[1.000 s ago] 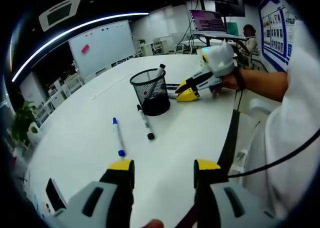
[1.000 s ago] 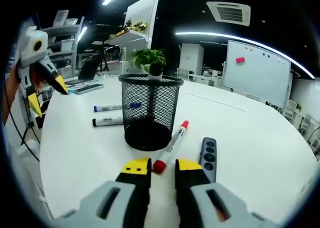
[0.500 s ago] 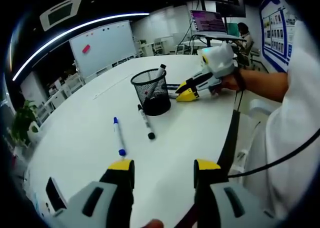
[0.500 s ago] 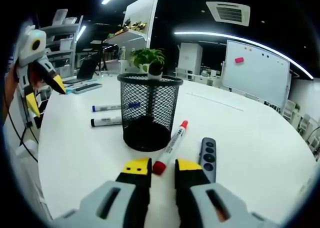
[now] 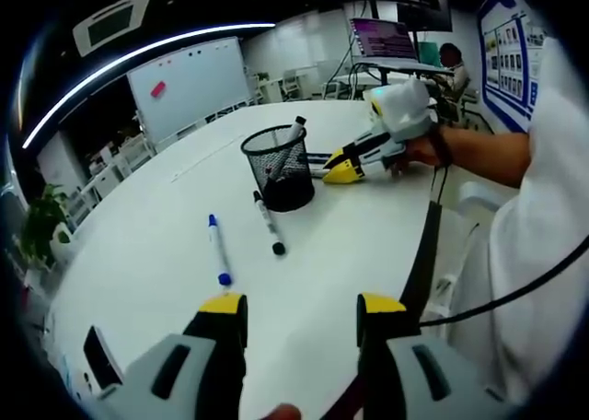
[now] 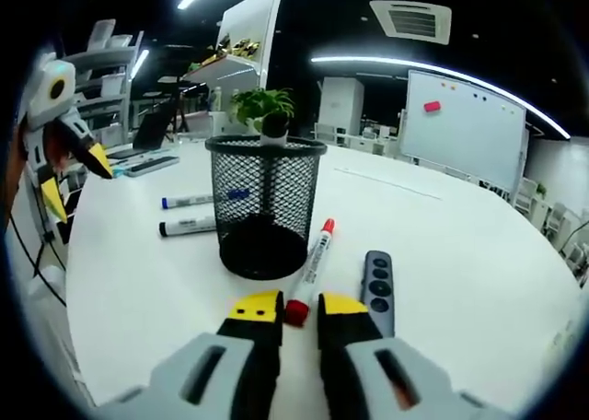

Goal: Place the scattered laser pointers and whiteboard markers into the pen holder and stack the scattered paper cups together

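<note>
1. Left gripper view: the left gripper (image 5: 302, 311) is being held with jaws apart over the white table (image 5: 147, 245); a blue-capped marker (image 5: 217, 250) and a black-capped marker (image 5: 269, 224) are lying near the mesh pen holder (image 5: 279, 167)
2. Right gripper view: the right gripper (image 6: 299, 309) is being held with jaws narrowly apart around the red marker (image 6: 308, 270) (contact unclear), just beside a laser pointer (image 6: 378, 291)

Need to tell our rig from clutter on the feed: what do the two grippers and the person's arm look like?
Both grippers are grey with black jaws tipped yellow: left gripper, right gripper. From the left gripper view, the right one has a white housing and a black cable trails near it. The person wears a white sleeve.
</note>
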Motion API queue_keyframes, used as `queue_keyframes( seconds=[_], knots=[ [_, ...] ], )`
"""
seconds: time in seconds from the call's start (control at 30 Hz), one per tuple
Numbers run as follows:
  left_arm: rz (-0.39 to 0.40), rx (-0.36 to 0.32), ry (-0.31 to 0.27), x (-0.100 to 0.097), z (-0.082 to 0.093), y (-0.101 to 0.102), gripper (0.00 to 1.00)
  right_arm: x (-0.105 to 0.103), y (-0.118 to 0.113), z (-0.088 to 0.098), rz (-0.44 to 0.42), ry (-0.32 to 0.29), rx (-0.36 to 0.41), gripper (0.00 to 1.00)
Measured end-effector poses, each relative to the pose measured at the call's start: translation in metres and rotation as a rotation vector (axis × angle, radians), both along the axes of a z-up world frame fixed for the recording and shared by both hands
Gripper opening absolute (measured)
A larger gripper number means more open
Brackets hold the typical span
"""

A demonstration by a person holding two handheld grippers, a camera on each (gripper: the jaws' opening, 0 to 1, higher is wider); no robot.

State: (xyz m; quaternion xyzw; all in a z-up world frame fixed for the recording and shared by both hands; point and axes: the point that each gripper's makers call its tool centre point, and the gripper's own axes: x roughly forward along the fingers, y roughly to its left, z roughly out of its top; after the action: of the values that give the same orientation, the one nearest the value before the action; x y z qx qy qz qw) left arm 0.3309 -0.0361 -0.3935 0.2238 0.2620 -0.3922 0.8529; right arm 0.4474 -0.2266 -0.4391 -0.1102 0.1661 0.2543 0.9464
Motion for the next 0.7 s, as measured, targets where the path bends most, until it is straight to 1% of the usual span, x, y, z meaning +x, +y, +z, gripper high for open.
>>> queue_keyframes(
  seconds=[0.47,0.7],
  knots=[
    [0.002,0.001,-0.001,-0.0004,0.0009,0.0003,0.48,0.0001,0.0006,0.0003,-0.009,-0.001,-0.011,0.12],
    [0.003,0.001,-0.001,-0.0004,0.0010,0.0009,0.48,0.0011,-0.0003,-0.0003,-0.024,0.020,-0.001,0.12]
  ],
)
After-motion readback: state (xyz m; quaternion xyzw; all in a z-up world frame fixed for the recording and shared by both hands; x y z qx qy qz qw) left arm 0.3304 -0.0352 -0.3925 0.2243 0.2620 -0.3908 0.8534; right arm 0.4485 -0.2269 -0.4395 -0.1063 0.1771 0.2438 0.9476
